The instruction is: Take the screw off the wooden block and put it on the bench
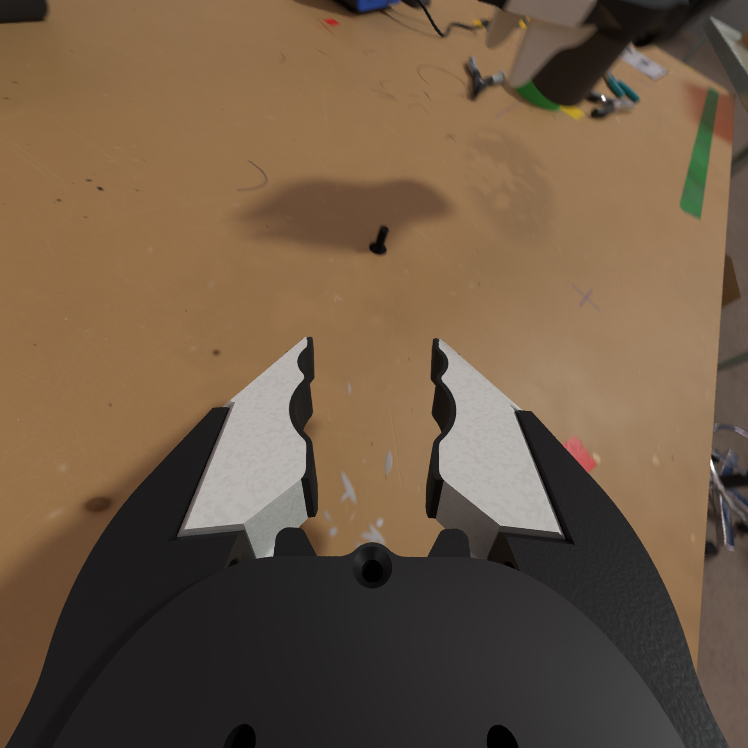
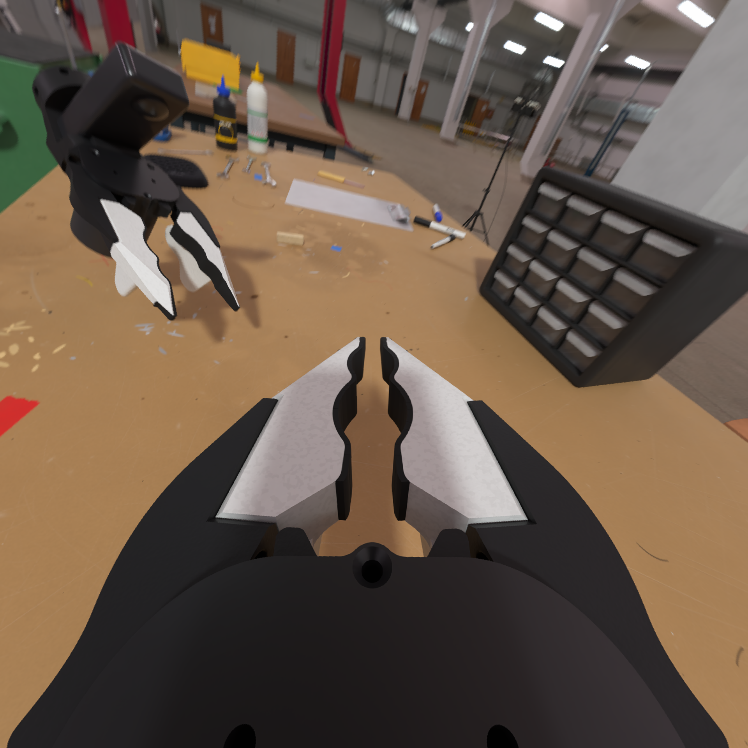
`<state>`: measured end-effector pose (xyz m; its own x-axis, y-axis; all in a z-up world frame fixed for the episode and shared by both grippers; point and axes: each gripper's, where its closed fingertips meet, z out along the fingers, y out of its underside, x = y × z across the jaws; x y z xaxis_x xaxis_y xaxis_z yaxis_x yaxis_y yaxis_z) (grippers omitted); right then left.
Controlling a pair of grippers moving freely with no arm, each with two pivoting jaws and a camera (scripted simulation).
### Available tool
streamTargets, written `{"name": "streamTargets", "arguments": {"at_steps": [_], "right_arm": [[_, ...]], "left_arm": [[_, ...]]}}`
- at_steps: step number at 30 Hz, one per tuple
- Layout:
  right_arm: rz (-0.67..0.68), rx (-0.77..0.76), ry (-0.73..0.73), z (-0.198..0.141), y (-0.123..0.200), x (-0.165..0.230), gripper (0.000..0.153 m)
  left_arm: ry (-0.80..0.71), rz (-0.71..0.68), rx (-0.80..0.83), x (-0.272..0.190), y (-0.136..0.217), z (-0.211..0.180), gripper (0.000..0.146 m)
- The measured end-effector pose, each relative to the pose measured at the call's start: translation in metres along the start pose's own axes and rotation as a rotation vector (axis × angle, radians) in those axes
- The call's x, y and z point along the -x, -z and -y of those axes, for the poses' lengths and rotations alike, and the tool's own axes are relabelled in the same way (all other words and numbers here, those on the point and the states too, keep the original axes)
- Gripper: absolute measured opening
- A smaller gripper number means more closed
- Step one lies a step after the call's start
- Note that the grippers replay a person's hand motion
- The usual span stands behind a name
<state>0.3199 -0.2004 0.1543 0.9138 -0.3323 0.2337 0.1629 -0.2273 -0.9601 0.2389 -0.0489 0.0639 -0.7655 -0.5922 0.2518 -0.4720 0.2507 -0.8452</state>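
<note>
A small black screw (image 1: 379, 241) stands head-down on the brown bench (image 1: 162, 283), alone, a short way ahead of my left gripper (image 1: 372, 340). That gripper is open and empty and hovers above the bench; it also shows in the right wrist view (image 2: 202, 311). A small pale wooden block (image 2: 290, 238) lies on the bench beyond it, with nothing on it. My right gripper (image 2: 372, 339) has its jaws almost together with nothing between them. It shows partly at the top right of the left wrist view (image 1: 542, 44). The screw is not seen in the right wrist view.
A black drawer cabinet (image 2: 607, 275) stands at the right edge. Two glue bottles (image 2: 257, 109), wrenches (image 2: 247, 168), a grey sheet (image 2: 344, 202) and markers (image 2: 439, 226) lie at the back. Pliers (image 1: 481, 79) and green tape (image 1: 698, 154) lie near the bench's right edge.
</note>
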Motion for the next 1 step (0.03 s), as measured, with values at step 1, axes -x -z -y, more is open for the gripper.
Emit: {"name": "streamTargets", "arguments": {"at_steps": [1], "right_arm": [[0.020, 0.026, 0.007, -0.0024, -0.0061, 0.0045, 0.004]], "left_arm": [[-0.026, -0.018, 0.016, -0.0021, 0.0037, -0.0073, 0.055]]}}
